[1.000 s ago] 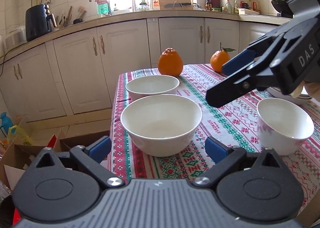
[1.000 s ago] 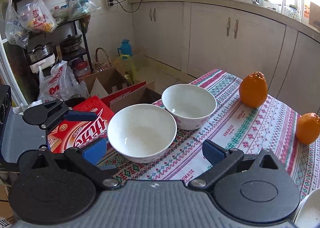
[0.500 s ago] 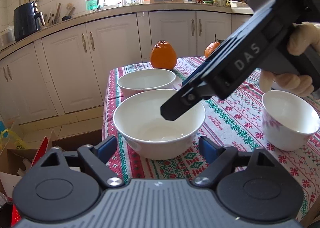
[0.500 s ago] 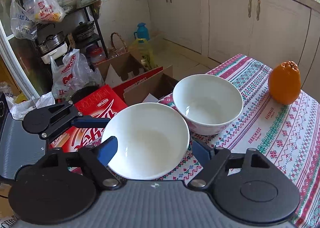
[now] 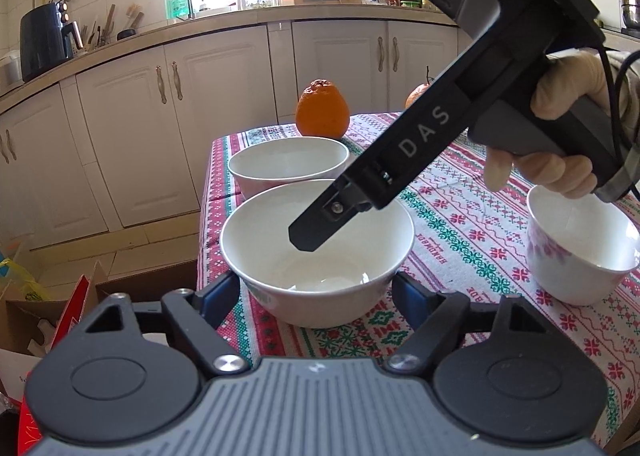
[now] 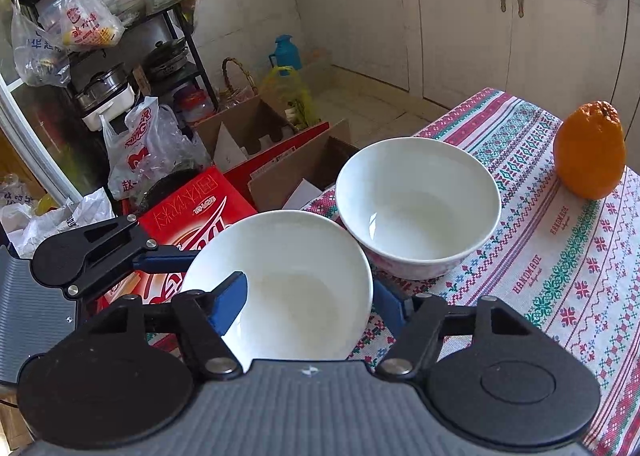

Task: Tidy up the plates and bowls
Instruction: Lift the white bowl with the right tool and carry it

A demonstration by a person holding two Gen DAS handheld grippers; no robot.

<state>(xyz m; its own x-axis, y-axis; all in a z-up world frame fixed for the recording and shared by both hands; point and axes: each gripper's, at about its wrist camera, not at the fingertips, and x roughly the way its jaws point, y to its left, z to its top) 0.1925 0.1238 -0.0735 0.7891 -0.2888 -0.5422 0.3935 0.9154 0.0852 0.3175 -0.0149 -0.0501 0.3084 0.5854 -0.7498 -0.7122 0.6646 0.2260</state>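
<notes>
Near the table's left edge, a plain white bowl (image 5: 316, 256) (image 6: 288, 288) sits between my left gripper's (image 5: 316, 292) pads, which press on its outer wall from both sides. My right gripper (image 6: 310, 292) reaches down from the right. One of its fingers (image 5: 316, 228) is inside the bowl and the other is outside. Its jaws are closing with the bowl's wall between them, and a gap still shows. A second white bowl (image 5: 288, 164) (image 6: 420, 208) stands just behind. A third bowl with pink flowers (image 5: 580, 252) sits to the right.
Two oranges (image 5: 322, 110) (image 5: 416, 100) stand at the far end of the patterned tablecloth (image 5: 460, 240). A person's hand (image 5: 560, 136) holds the right gripper's handle. Off the table's left edge, cardboard boxes (image 6: 248, 132) and a red carton (image 6: 188, 208) crowd the floor.
My right gripper came down over the near bowl, dipped one finger into it and narrowed its jaws. My left gripper's jaws closed in onto the bowl's sides.
</notes>
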